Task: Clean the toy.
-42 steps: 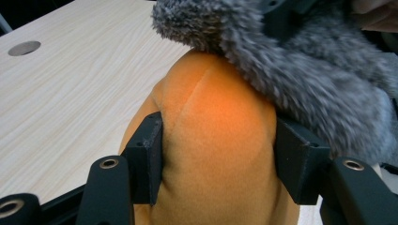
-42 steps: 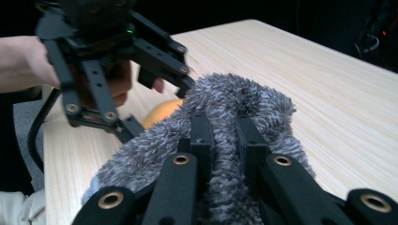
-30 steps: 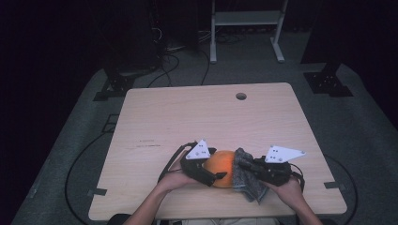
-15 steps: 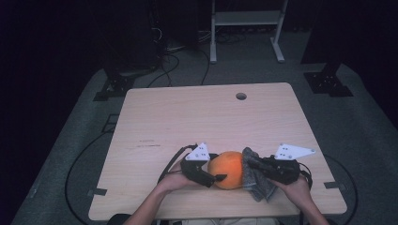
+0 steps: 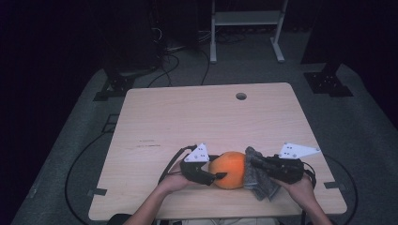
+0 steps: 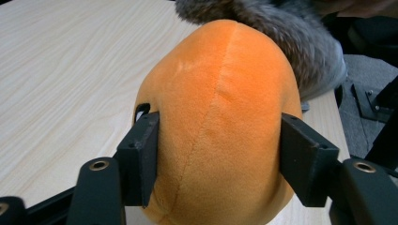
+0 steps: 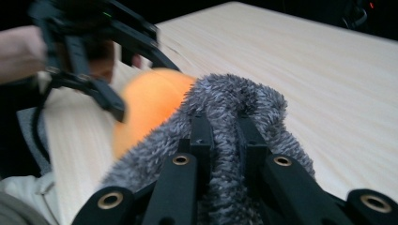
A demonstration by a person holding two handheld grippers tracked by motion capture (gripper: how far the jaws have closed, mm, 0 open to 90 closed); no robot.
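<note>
Gripping the orange plush ball [image 5: 228,169] at the table's [image 5: 197,117] near edge, the left gripper [image 6: 218,154] has just been closing onto its sides, while the right gripper [image 7: 224,136] stays pinched on the grey fuzzy cloth [image 7: 234,103] — next, likely, a steady pull apart.

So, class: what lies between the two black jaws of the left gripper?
The round orange plush ball sits between the left gripper's jaws, which have just been closing and now press its sides, as the left gripper view shows.
</note>
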